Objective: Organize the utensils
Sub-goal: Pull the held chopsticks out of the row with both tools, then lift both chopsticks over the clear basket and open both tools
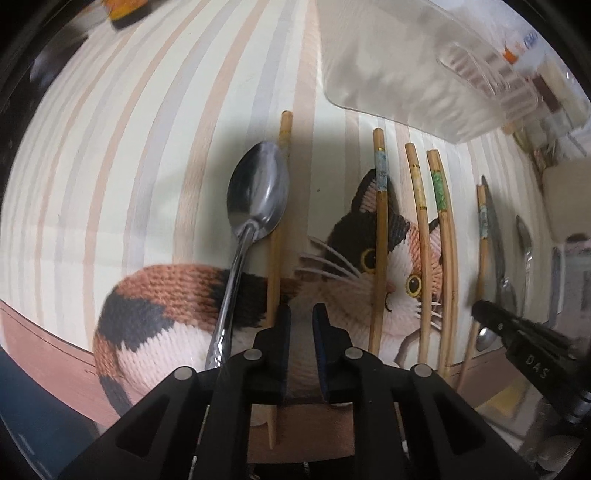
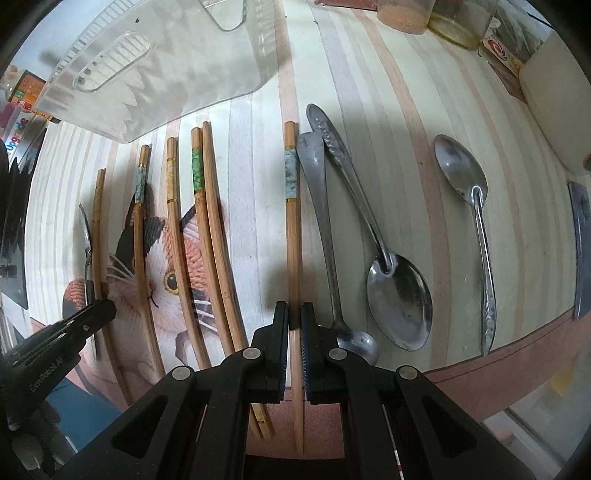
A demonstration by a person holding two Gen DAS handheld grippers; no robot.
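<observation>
Several bamboo chopsticks and steel spoons lie on a striped mat with a cat picture. My right gripper (image 2: 294,315) is shut on a chopstick with a pale blue band (image 2: 291,229). Beside it lie a small ladle (image 2: 321,221), a large spoon (image 2: 395,295) and another spoon (image 2: 469,192). More chopsticks (image 2: 207,240) lie to the left. My left gripper (image 1: 301,317) is open and empty, with a plain chopstick (image 1: 275,258) just left of its fingers and a steel spoon (image 1: 255,192) resting across it. Other chopsticks (image 1: 380,240) lie to the right.
A clear plastic utensil tray (image 2: 155,66) stands at the back of the mat, also in the left wrist view (image 1: 406,66). Jars (image 2: 458,22) and a white container (image 2: 554,92) stand at the back right. The mat's front edge (image 2: 517,354) runs close to the grippers.
</observation>
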